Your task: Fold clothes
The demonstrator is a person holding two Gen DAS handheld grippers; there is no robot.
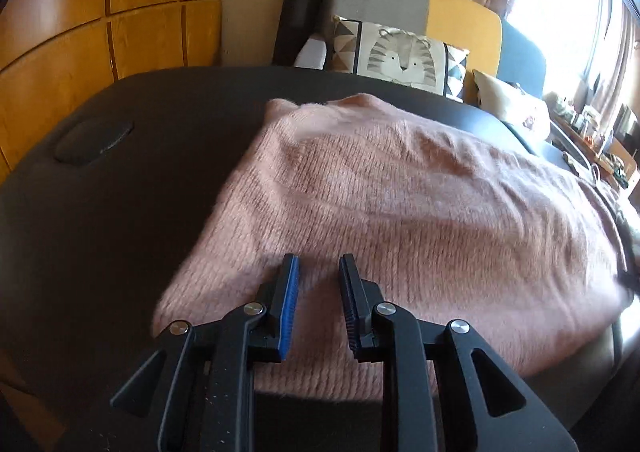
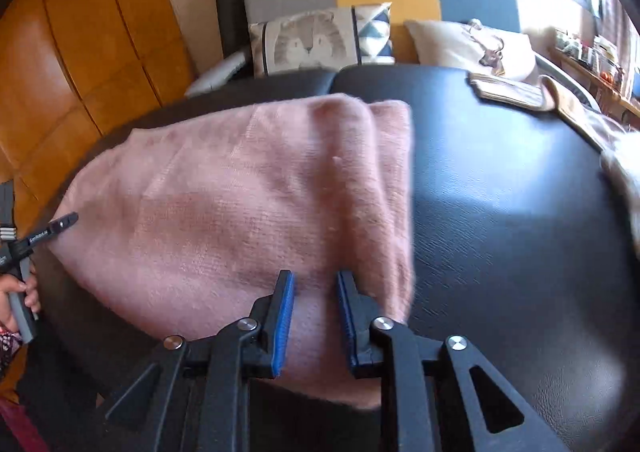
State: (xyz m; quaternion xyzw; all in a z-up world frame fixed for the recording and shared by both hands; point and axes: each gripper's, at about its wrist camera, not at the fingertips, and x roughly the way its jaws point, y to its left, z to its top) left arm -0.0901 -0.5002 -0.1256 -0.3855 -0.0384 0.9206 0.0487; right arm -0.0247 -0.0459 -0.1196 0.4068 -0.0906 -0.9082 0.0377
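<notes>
Resting on the bench: a fuzzy pink knit sweater point(image 1: 400, 212) lies across the middle of both views on a black padded bench point(image 1: 120, 212), already gathered into a compact block with a doubled edge on its right side.
Left claw: the left claw point(image 1: 318, 264) sits at lower centre of its view, jaws apart with a gap between the blue pads, over the sweater's near edge and holding nothing.
Right claw: the right claw point(image 2: 314, 280) is likewise spread and empty, over the sweater's near right corner.
Step in hand: judged only, the scene fits either a pause between folds or a fold just finished.
Next move: any further fold would need both claws to pinch an edge evenly.
Other cloth: a beige garment point(image 2: 520, 96) lies at upper right.
Writing: small white lettering on the left tool at the left edge is too blurred to read.
Cushion: a printed tiger cushion point(image 1: 400, 52) sits at top centre.
</notes>
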